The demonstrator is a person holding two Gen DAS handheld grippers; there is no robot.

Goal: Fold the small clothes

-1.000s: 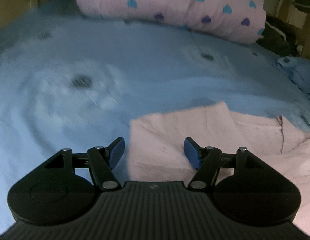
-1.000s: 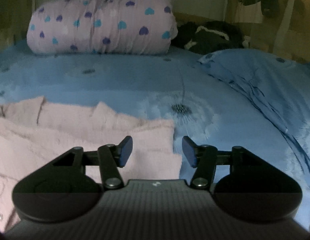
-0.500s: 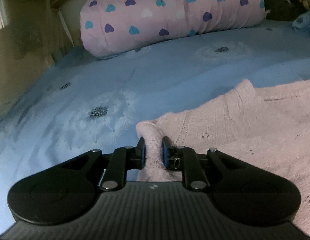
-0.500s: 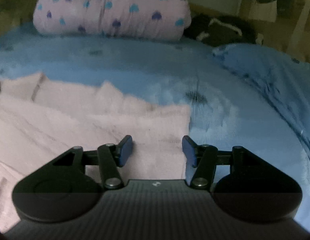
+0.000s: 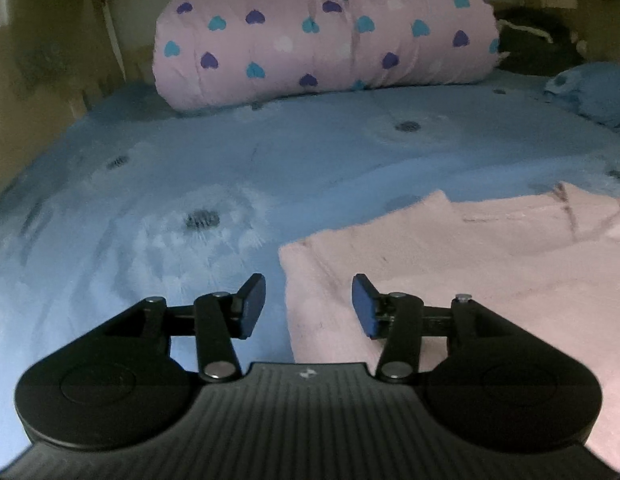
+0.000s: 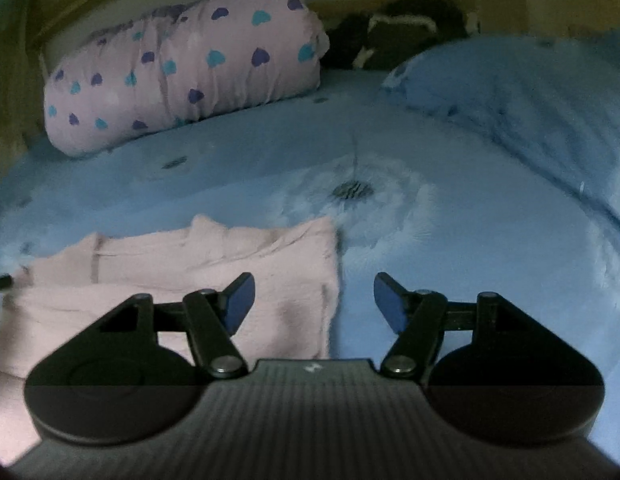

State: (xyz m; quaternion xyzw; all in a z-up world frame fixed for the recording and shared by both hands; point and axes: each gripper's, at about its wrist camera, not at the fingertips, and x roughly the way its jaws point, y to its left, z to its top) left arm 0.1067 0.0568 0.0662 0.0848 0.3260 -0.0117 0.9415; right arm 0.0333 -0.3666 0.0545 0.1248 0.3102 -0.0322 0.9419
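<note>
A pale pink knitted garment lies flat on the blue bed sheet. In the left wrist view its left edge runs between the jaws of my left gripper, which is open and empty just above it. In the right wrist view the garment lies folded with its right edge under my right gripper, which is open and empty. The near part of the garment is hidden behind both gripper bodies.
A rolled pink quilt with heart prints lies across the head of the bed. A blue pillow sits at the right. Dark clothing is piled behind it. A wall runs along the left side.
My left gripper was shut on the garment's corner half a second ago; now it has let go and opened. My right gripper stayed open and shifted right, to the garment's right edge.
</note>
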